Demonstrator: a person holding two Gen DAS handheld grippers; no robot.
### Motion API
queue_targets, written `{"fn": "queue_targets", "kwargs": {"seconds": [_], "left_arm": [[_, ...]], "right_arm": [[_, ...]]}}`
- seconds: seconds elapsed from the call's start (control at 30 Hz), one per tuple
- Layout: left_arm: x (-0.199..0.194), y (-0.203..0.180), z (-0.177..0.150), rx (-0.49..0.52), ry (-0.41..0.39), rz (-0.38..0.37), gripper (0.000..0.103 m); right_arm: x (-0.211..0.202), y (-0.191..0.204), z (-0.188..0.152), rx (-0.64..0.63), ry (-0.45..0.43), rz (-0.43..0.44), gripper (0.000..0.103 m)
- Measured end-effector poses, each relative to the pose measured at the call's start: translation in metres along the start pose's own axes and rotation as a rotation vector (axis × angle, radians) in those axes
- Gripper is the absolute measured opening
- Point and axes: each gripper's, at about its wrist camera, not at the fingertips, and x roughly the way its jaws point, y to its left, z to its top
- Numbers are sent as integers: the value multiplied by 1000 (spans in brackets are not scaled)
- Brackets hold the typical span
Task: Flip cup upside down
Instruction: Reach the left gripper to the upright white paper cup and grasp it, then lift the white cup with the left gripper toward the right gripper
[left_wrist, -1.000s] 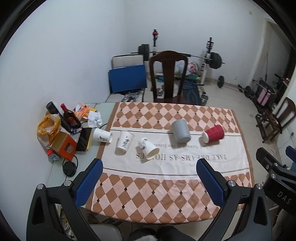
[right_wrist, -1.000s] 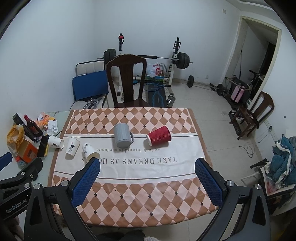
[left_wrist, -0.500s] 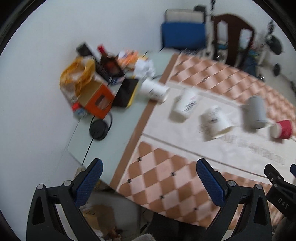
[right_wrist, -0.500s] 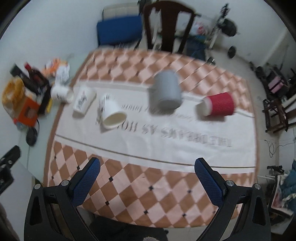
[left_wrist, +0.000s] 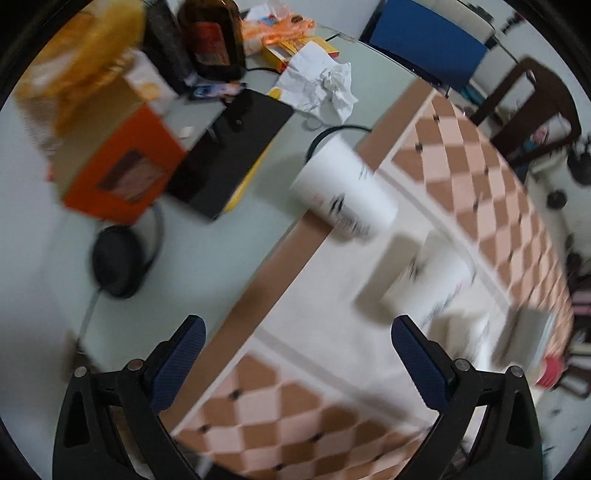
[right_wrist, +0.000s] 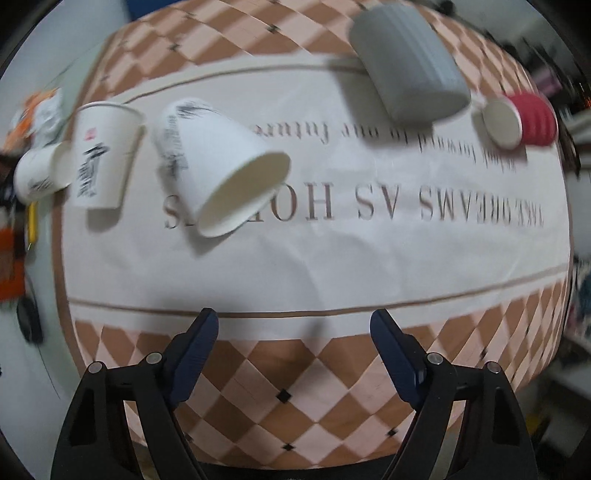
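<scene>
I am holding my left gripper (left_wrist: 295, 345) over the left edge of the cloth (left_wrist: 332, 332), its blue pads spread wide with nothing between them. My right gripper (right_wrist: 294, 328) is hanging over the near checkered band of the cloth (right_wrist: 332, 258), its pads also wide apart and empty.

Five cups are sitting in a row across the cloth's white band. At the far left, a paper cup (right_wrist: 40, 177) is lying on its side at the cloth's edge; in the left view this same cup (left_wrist: 341, 192) is lying ahead of my left gripper, half on the bare table (left_wrist: 184, 266). Just right of it a printed cup (right_wrist: 103, 155) is standing upright, touching or nearly touching the first; in the left view it (left_wrist: 428, 280) is badly blurred. Next, a white cup (right_wrist: 221, 166) is lying tipped on its side, mouth facing near and right, resting over the printed lettering. Farther right a grey mug (right_wrist: 410, 62) is lying on its side, and beside it a red cup (right_wrist: 517, 118) is lying with its mouth toward the left.

On the bare table left of the cloth, an orange box (left_wrist: 122, 173), a dark bottle (left_wrist: 212, 37), a black pouch (left_wrist: 236, 147), crumpled paper (left_wrist: 325, 85) and a black disc (left_wrist: 118, 260) are crowding together.
</scene>
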Motion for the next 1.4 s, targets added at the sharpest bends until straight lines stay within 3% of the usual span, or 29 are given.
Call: {"fn": "queue_targets", "kwargs": {"seconds": [0.1,0.3,0.4,0.5,0.7,0.87,1.03,1.2,1.4], "left_arm": [[18,-6,32,-48,19,-57,99],[57,-17,76,-100,45,-59,97],[76,-18,90,-126,72,-58,90],[86,-15,100,-140,71,-67,74],[69,-19,101,7,-21,-7,67],[39,-29,76,218,-132,96,66],[4,-43,36,371,-205,150,65],[-21,-74,-6,452,-210,143,65],[-42,-116,-94,554,-139,86,65]], "right_arm": [[13,-5,2,108,26,-2,86],[37,-7,9,257,65,-15,86],[46,-4,13,284,82,-24,86],[55,-2,17,289,97,-33,86],[52,-6,28,281,109,-33,86],[40,-12,15,250,98,-17,86],[22,-25,8,219,75,15,86],[11,-53,-3,177,46,56,86],[10,-107,-20,119,54,74,86]]}}
